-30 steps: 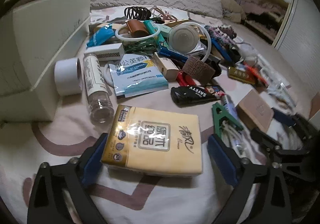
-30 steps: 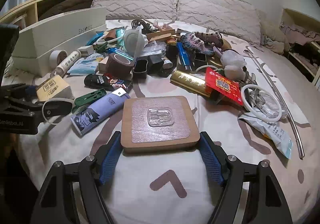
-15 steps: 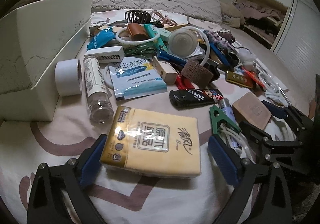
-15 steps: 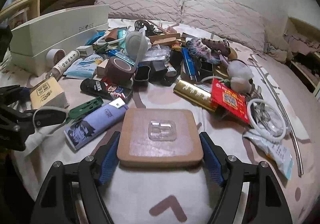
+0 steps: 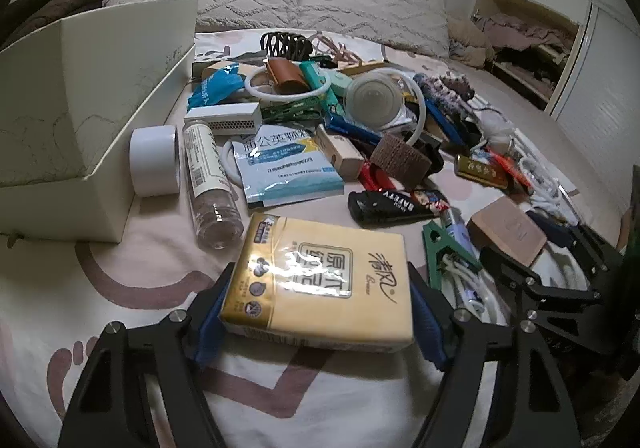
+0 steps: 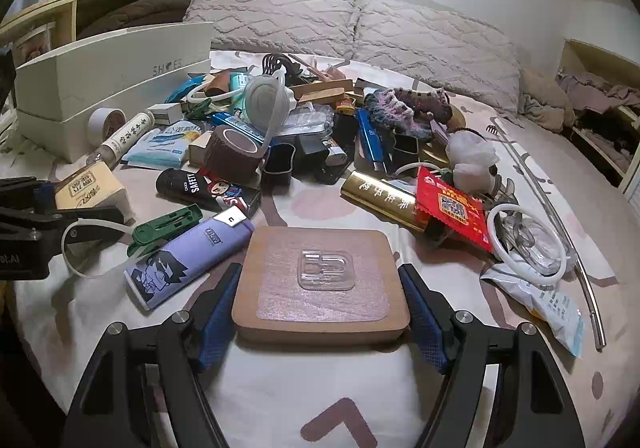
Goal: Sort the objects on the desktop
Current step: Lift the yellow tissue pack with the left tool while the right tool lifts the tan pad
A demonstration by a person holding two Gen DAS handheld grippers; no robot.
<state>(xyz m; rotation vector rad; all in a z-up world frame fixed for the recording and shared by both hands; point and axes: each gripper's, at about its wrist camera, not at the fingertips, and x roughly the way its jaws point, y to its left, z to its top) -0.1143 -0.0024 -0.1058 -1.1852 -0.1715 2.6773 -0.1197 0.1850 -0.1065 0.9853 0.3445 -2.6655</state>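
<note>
on the bed, left tongs (image 5: 316, 312) clamp a yellow tissue pack (image 5: 320, 276); right tongs (image 6: 320, 300) clamp a wooden block (image 6: 320, 284). both lifted, likely bound next for the white shoebox (image 5: 100, 95).

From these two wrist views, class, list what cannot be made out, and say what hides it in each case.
- White shoe box, left view: its inside is hidden by its own wall.
- Tissue pack, left view: near edge hidden between the left gripper jaws.
- Wooden block, right view: underside hidden against the bedsheet.
- Pile centre, right view: lower items buried beneath others.
- Wardrobe shelf, left view: contents too dim.
</note>
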